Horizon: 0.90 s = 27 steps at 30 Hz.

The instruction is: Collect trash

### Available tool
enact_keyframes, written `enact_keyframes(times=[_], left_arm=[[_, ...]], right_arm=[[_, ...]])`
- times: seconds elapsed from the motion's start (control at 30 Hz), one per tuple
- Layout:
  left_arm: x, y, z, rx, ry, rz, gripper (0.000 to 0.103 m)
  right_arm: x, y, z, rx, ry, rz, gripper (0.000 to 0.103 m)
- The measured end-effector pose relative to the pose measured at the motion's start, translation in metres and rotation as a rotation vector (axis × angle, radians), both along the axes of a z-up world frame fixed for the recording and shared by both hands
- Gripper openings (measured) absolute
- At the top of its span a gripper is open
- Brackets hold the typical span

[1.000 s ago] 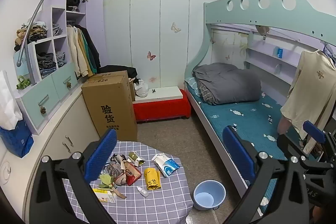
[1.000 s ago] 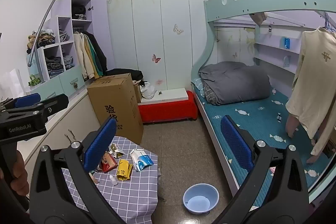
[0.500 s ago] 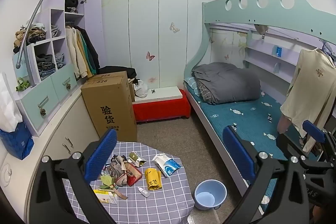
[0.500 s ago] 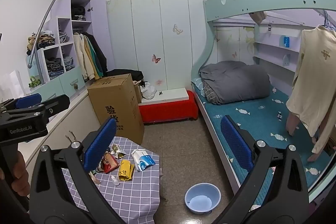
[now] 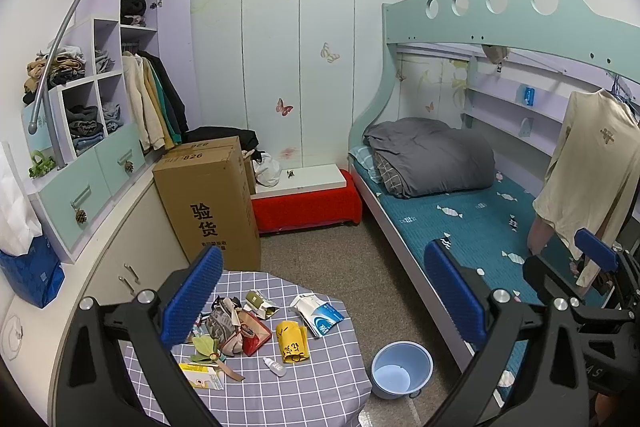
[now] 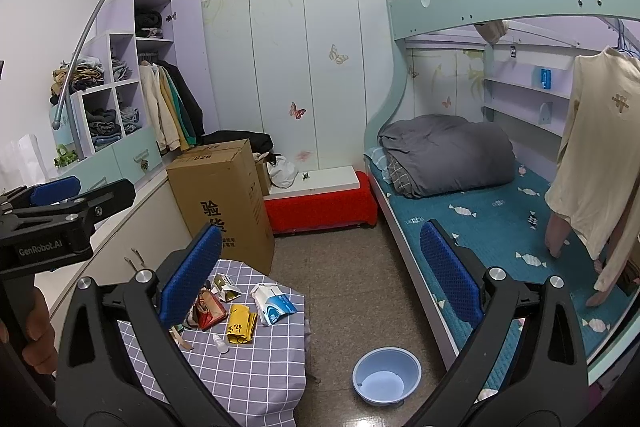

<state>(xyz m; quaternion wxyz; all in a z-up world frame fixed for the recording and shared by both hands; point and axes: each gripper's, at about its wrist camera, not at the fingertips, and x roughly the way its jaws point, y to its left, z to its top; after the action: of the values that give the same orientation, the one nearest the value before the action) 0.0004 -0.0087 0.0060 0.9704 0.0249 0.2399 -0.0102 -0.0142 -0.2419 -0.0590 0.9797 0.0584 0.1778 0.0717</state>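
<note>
Both grippers hung above the room, fingers spread wide and gripping nothing: left gripper [image 5: 320, 301], right gripper [image 6: 320, 277]. The trash [image 5: 256, 331] lay at lower left on the table [image 5: 312, 391], beside the bucket [image 5: 402, 369].

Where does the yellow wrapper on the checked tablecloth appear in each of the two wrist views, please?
Left wrist view: the yellow wrapper lies low and left of centre, right of the red packet.
Right wrist view: the yellow wrapper lies lower left, left of the blue-and-white packet.
Shared landmark: the blue basin on the floor, right of the table in both.
</note>
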Motion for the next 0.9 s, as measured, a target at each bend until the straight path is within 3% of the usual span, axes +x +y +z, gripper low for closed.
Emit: enact_keyframes(times=[0.9], left_arm=[[0.011, -0.002, -0.011, 0.000, 0.018, -0.009, 0.099]], right_arm=[[0.006, 0.002, -0.003, -0.006, 0.015, -0.004, 0.097]])
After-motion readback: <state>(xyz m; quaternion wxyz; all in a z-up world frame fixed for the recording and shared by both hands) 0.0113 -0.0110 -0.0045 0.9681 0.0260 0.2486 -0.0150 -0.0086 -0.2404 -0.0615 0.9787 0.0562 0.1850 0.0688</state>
